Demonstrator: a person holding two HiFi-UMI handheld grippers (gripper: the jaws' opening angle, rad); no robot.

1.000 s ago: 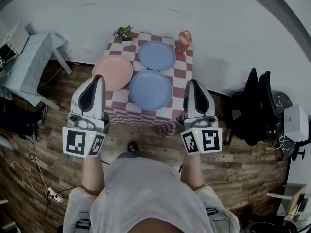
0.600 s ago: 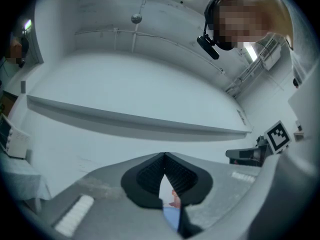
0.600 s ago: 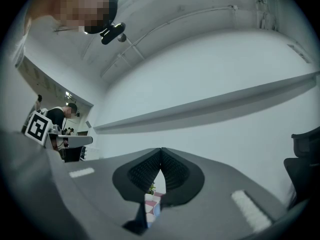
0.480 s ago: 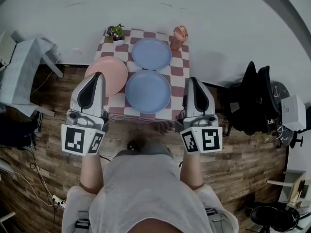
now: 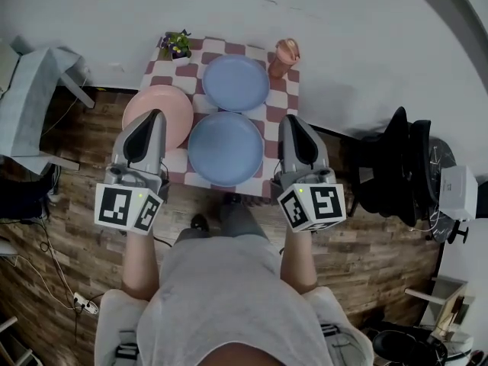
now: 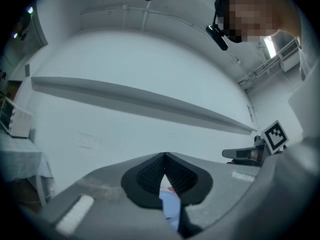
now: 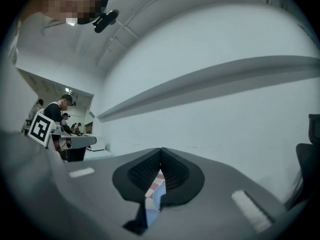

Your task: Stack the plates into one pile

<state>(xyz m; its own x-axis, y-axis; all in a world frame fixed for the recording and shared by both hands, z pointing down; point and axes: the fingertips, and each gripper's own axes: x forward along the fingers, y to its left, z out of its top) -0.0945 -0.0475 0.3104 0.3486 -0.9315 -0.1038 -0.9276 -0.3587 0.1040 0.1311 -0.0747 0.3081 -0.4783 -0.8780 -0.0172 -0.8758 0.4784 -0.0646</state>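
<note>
Three plates lie on a small table with a red-and-white checked cloth. A blue plate is nearest me, a second blue plate is behind it, and a pink plate sits at the left. My left gripper hovers over the pink plate's near edge, jaws shut and empty. At the table's right front corner my right gripper hangs beside the near blue plate, also shut with nothing held. Both gripper views look up at the wall past the closed tips.
A small potted plant stands at the table's back left corner and a pink cup at the back right. A grey cloth-covered stand is to the left, a black chair to the right. The wall rises right behind the table.
The table and plates have come nearer and lower in the head view. Both grippers now reach over the table's front corners, still shut.
</note>
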